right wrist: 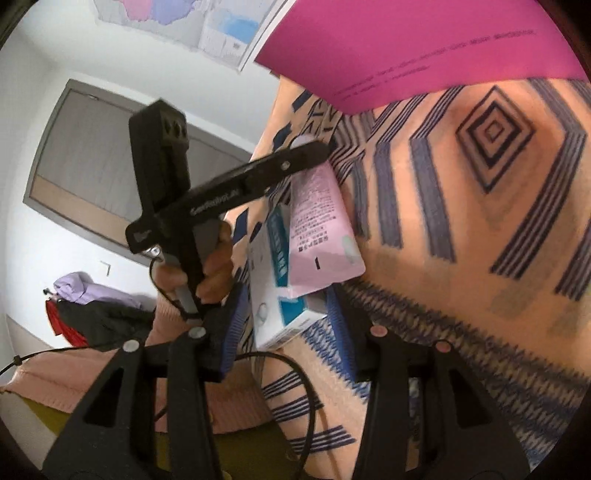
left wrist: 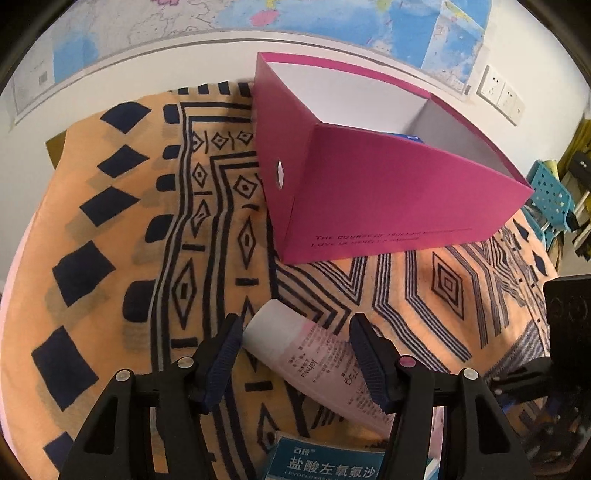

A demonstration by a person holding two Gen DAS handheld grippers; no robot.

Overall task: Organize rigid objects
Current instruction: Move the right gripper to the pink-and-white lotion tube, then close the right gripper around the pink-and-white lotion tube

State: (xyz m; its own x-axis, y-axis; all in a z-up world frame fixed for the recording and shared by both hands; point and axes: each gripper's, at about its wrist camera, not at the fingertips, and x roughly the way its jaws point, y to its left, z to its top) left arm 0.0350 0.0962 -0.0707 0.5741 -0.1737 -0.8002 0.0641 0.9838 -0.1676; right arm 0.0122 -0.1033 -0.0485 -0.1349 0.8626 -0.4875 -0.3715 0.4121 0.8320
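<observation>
A pale pink tube (left wrist: 314, 365) lies on the patterned cloth, its white cap end pointing toward a magenta box (left wrist: 388, 192). My left gripper (left wrist: 295, 332) is open with its fingers on either side of the tube, not closed on it. A white and teal medicine box (left wrist: 332, 465) lies under the tube's flat end. In the right wrist view my right gripper (right wrist: 284, 321) is open around the near end of the medicine box (right wrist: 277, 302), with the tube (right wrist: 321, 221) lying on top of it. The left gripper body (right wrist: 207, 199) shows ahead.
The magenta box (right wrist: 406, 44) is open at the top with a blue item (left wrist: 406, 136) barely showing inside. The orange and navy patterned cloth (left wrist: 147, 221) covers the table. Wall maps (left wrist: 258, 14) hang behind. A blue chair (left wrist: 550, 195) stands at the right.
</observation>
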